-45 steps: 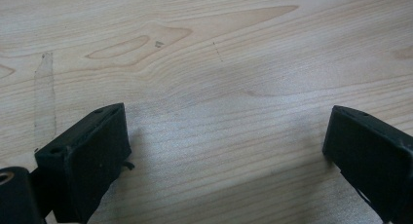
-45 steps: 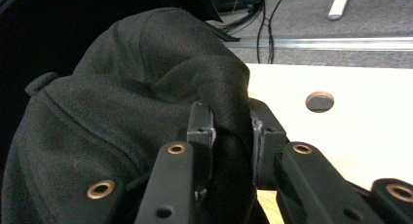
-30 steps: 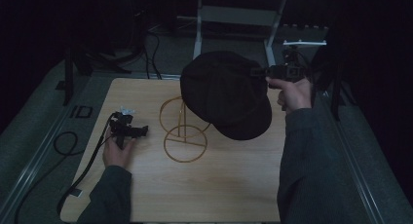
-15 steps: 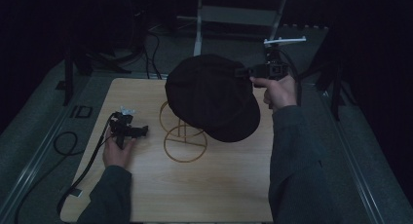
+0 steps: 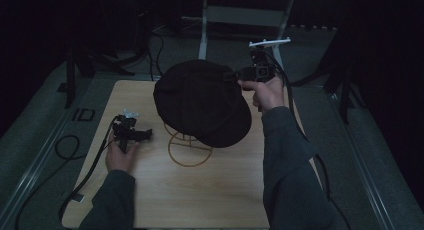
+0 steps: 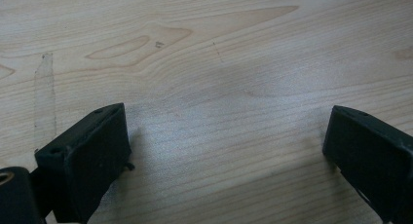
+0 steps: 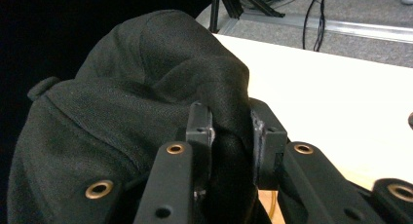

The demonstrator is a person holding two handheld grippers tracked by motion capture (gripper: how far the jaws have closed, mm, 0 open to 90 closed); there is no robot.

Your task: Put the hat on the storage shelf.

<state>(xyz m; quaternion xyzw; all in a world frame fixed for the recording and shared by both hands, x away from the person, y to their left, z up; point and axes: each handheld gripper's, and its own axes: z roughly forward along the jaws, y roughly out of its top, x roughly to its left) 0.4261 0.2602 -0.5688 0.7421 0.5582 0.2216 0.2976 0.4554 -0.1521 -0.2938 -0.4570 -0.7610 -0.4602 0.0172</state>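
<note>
Room: dim; a light wooden desk (image 5: 210, 190) sits on grey carpet, with dark stands and cables behind it.
Hat: a black cap (image 5: 200, 102) hangs in the air above the middle of the desk, over a thin wire stand (image 5: 187, 149); whether the cap touches the stand I cannot tell from here.
Right gripper (image 5: 235, 76): raised at the far right side of the desk, jaws pinched narrow on a fold of the cap's fabric; the right gripper view shows the cloth bunched tight between the two black jaws, with the cap's crown and top button spreading off to the left.
Right hand (image 5: 265, 92): wrapped round the gripper's handle, dark sleeve running back toward the near edge.
Left gripper (image 5: 145, 134): low at the left of the desk, well apart from the cap; jaws spread wide, nothing between them but bare wood grain in the left gripper view.
Left hand (image 5: 120, 157): holding that gripper from behind, a black cable (image 5: 85, 177) trailing off the desk's left edge.
</note>
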